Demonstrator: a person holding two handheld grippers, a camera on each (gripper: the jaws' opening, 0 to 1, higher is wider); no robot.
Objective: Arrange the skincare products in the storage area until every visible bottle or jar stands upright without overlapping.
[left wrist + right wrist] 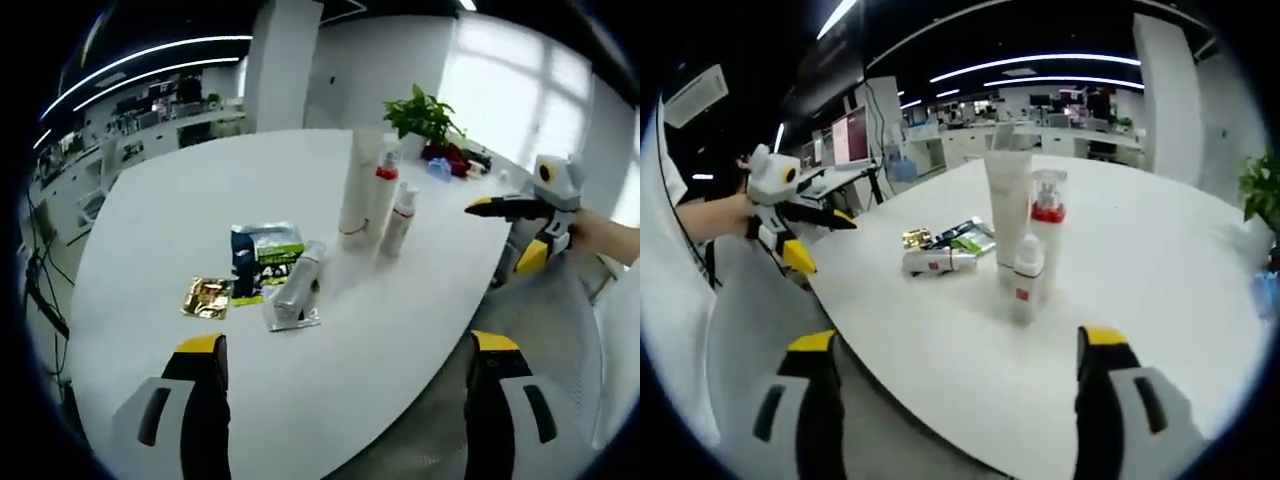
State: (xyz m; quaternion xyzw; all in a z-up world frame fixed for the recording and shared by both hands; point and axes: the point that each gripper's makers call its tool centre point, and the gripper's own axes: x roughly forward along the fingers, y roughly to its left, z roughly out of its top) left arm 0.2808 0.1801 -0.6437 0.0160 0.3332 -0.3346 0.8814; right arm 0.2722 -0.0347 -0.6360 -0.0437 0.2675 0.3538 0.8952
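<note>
Three products stand upright together on the white table (200,200): a tall white tube (357,190) (1008,205), a clear bottle with a red band (383,195) (1047,225) and a small white bottle (400,220) (1027,275). A silvery tube (295,285) (940,261) lies on its side beside a dark-and-green sachet (262,255) (965,235) and a gold sachet (207,297) (917,238). My left gripper (345,345) (820,235) is open, off the table's near edge. Across from it, my right gripper (960,340) (510,230) also hangs open beyond the rim. Neither holds anything.
A potted plant (425,115) with small red and blue items beside it stands at the table's far end. The table's curved edge (890,340) runs just ahead of both grippers. A hand and sleeve hold each gripper. Office desks and monitors (850,135) fill the background.
</note>
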